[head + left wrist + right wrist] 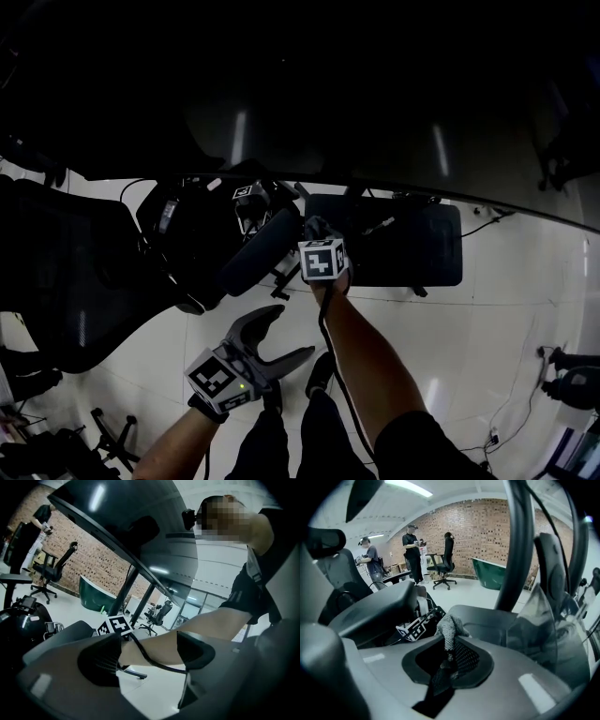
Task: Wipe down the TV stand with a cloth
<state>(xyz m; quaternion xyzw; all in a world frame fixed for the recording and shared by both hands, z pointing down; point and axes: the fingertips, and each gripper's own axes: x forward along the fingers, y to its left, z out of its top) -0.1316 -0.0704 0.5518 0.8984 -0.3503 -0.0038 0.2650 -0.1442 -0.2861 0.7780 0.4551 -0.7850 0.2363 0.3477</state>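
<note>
Jaws of the left gripper [292, 330] stand wide apart with nothing held between them, low over the pale floor [469, 319] just ahead of the person's legs. Through that gap the left gripper view shows the person's right forearm [187, 634] and a black cable. Farther out, the right gripper [450, 648] is clamped on a grey knitted cloth [448, 626], whose bunched end sticks up past the jaw tips. That gripper sits at the left edge of the TV stand's flat dark base [403, 248]; whether the cloth touches the base cannot be told. The stand's pole [514, 545] rises beside it, and the big dark screen [375, 112] hangs above. Far behind, two people [412, 550] stand by a brick wall [487, 527].
</note>
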